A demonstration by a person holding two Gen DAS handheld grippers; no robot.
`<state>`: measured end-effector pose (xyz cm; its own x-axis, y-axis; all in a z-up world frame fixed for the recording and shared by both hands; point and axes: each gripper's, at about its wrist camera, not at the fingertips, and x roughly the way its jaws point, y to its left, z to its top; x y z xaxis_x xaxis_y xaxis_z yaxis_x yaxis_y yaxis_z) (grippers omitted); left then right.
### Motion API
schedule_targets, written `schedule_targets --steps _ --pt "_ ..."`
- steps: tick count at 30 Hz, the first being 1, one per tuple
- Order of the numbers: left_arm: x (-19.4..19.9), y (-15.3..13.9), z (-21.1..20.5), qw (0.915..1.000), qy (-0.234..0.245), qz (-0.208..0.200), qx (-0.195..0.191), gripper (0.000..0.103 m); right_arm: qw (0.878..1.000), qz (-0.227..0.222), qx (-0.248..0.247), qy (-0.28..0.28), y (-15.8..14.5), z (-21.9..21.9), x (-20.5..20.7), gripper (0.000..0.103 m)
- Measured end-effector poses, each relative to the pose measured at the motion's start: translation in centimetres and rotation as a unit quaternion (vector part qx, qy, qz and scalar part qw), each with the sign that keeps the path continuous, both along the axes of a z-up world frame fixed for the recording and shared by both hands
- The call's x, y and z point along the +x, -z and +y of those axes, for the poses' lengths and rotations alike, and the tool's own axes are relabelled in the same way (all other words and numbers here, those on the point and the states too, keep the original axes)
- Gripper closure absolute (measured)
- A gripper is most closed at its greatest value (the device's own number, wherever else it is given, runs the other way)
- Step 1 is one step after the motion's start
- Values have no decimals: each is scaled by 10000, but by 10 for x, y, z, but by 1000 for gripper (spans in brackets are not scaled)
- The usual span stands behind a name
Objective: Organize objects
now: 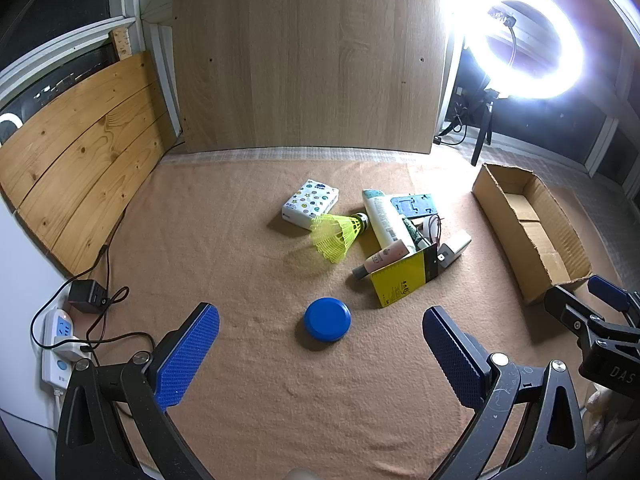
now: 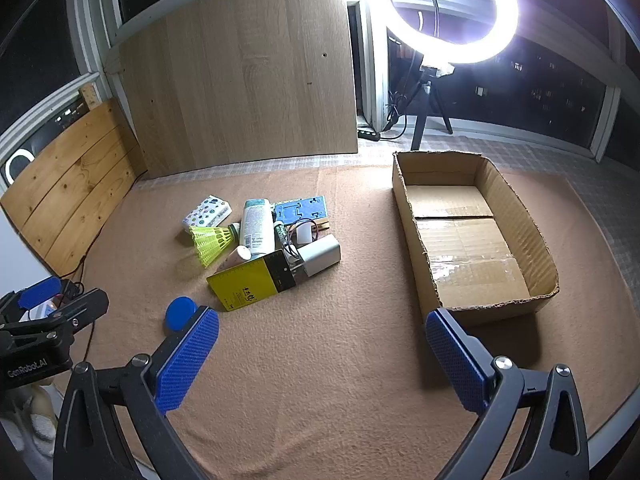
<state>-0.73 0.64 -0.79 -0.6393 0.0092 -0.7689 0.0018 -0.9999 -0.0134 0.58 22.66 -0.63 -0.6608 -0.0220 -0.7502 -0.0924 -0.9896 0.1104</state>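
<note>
Pile of stuff sits mid-blanket: tissue pack (image 1: 310, 203), yellow shuttlecock (image 1: 336, 236) leaning on it, big white bottle (image 1: 384, 220), small pink tube (image 1: 382, 261) under the bottle's low end, yellow-and-black card (image 1: 404, 280) propped over the tube, blue plastic plate (image 1: 416, 204) at the back, white power bank (image 1: 454, 248) w/ red-black wires (image 1: 434, 226) beside it. Blue round lid (image 1: 327, 319) lies apart from the pile, nearest to us, just ahead of our left tool (image 1: 320, 356).

We reckon nothing's sorted yet, so this is the opening step: picking a first item. Left tool is wide open, nothing between its pads, tilted down at the lid. Right tool (image 2: 322, 358) is likewise wide open and empty, aimed at bare blanket between pile and box.

Cardboard box (image 2: 536, 236) stands to the right of the pile, well apart, long side running away from us. It's empty: only taped bottom flaps show inside. Near rim looks torn and low.

Next move, as we judge it: drop the left tool over the lid, pads either side of its rim, close, lift, carry over to the box. Lid is flat and low, so pads need to get right down to the blanket (image 1: 240, 400); the soft cloth may bunch.
</note>
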Motion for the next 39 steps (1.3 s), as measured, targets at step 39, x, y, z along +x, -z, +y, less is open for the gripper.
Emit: schedule_targets --steps 39 --pt "-23 35 -5 9993 45 -369 108 0 9990 -332 -236 -161 19 5 -18 1"
